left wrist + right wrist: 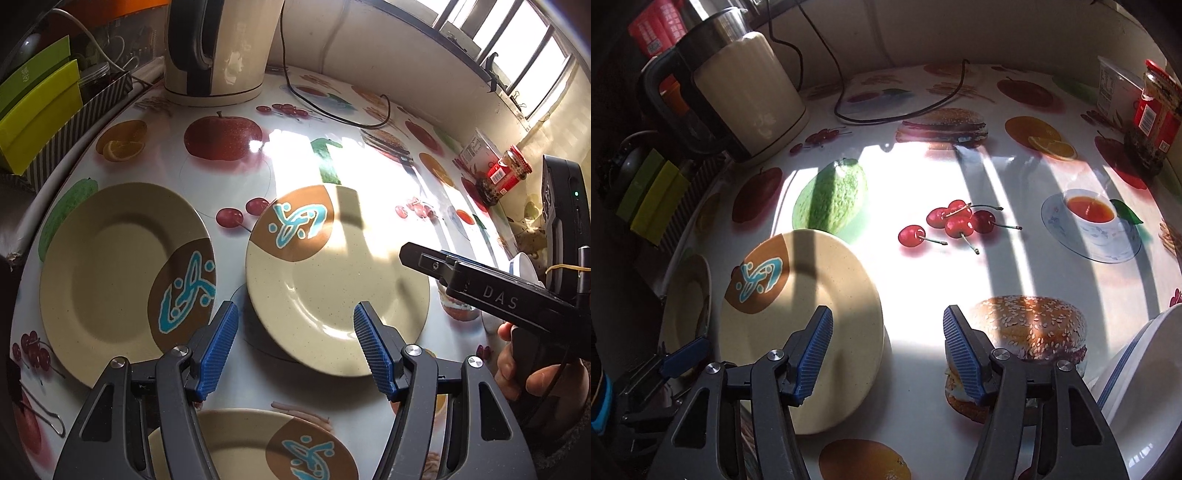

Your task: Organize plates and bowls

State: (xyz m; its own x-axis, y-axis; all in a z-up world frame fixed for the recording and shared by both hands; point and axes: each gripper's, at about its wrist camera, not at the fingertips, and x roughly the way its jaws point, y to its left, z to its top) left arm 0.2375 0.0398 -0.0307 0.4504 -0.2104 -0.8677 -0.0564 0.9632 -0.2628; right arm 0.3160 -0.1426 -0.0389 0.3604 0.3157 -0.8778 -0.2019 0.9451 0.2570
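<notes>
Left wrist view: right hand-held gripper [406, 254] reads "DAS".

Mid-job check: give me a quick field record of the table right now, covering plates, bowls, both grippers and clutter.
plates: three beige plates with brown patch; left plate, middle plate, near plate, none stacked
bowl: white bowl at the right edge, blue-lined rim
left gripper: open, empty, over the middle plate's near rim
right gripper: open, empty, by the middle plate's right edge
clutter: kettle at the back, its cord, jar far right
surface: table, fruit-print cover
</notes>
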